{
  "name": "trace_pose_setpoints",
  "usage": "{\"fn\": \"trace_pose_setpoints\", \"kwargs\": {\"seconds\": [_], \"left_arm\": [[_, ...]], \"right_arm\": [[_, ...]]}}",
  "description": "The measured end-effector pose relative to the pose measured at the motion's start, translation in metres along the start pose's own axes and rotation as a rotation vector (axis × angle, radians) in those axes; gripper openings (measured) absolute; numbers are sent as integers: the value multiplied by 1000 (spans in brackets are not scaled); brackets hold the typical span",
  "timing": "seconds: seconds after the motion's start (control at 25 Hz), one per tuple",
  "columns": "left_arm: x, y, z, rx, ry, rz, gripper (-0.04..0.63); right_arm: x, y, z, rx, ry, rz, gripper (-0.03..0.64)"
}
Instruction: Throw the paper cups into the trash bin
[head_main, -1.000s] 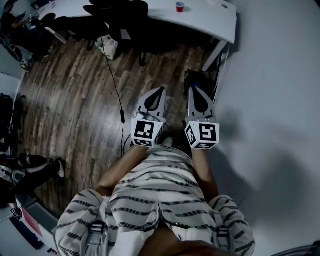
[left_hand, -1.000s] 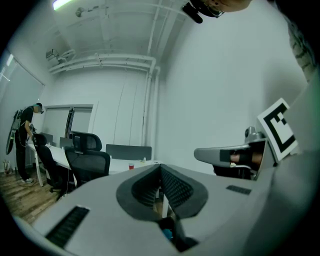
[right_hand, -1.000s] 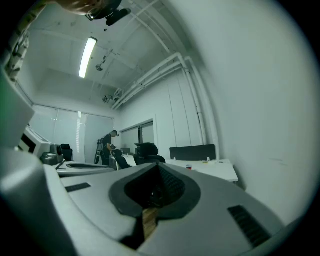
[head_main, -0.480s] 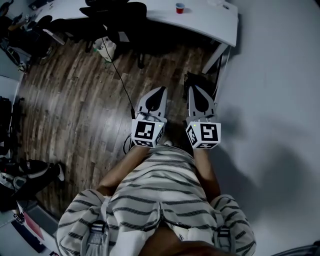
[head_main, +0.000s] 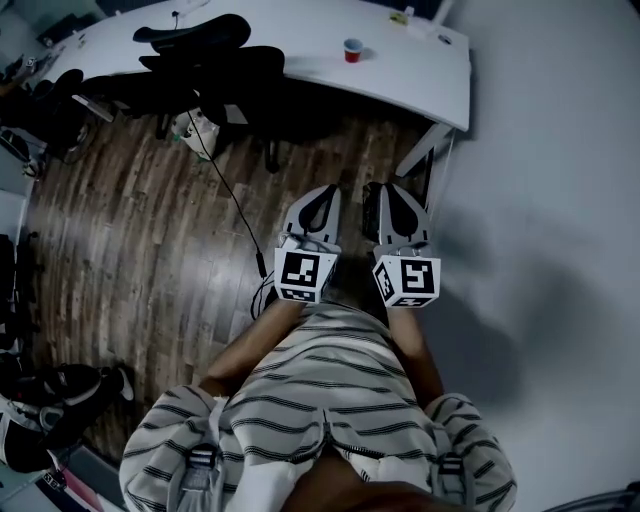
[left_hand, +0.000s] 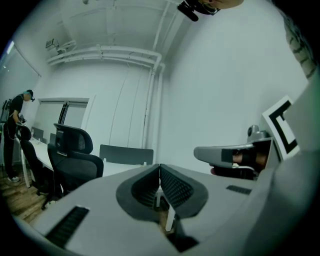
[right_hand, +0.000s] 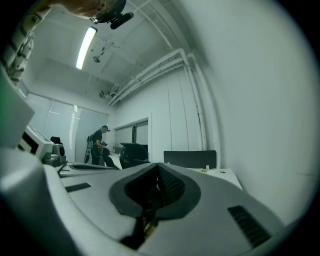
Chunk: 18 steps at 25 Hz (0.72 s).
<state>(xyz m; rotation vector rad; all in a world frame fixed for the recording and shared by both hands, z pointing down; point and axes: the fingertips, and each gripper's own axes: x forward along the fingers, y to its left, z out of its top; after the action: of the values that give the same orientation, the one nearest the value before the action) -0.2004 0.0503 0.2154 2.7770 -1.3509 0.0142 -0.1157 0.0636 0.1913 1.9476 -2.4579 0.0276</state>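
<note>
Left gripper (head_main: 326, 190), right gripper (head_main: 391, 188), both closed, empty; one paper cup (head_main: 352, 50) on one desk (head_main: 300, 35).

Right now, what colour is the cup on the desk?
Red. The cup shows best in the head view.

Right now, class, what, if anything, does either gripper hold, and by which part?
Nothing: left gripper and right gripper both have jaws shut, empty.

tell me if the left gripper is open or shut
Shut. The left gripper has its ribbed jaws closed together in its own view, with nothing between them.
</note>
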Motion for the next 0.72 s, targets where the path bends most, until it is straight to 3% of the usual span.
{"fn": "trace_pose_setpoints", "kwargs": {"seconds": [0.32, 0.72], "left_arm": [[102, 81, 32, -4, 20, -68, 25], [193, 154, 39, -10, 61, -176, 25]], "right_arm": [[122, -23, 20, 17, 40, -72, 18], [230, -43, 25, 33, 72, -183, 18]]}}
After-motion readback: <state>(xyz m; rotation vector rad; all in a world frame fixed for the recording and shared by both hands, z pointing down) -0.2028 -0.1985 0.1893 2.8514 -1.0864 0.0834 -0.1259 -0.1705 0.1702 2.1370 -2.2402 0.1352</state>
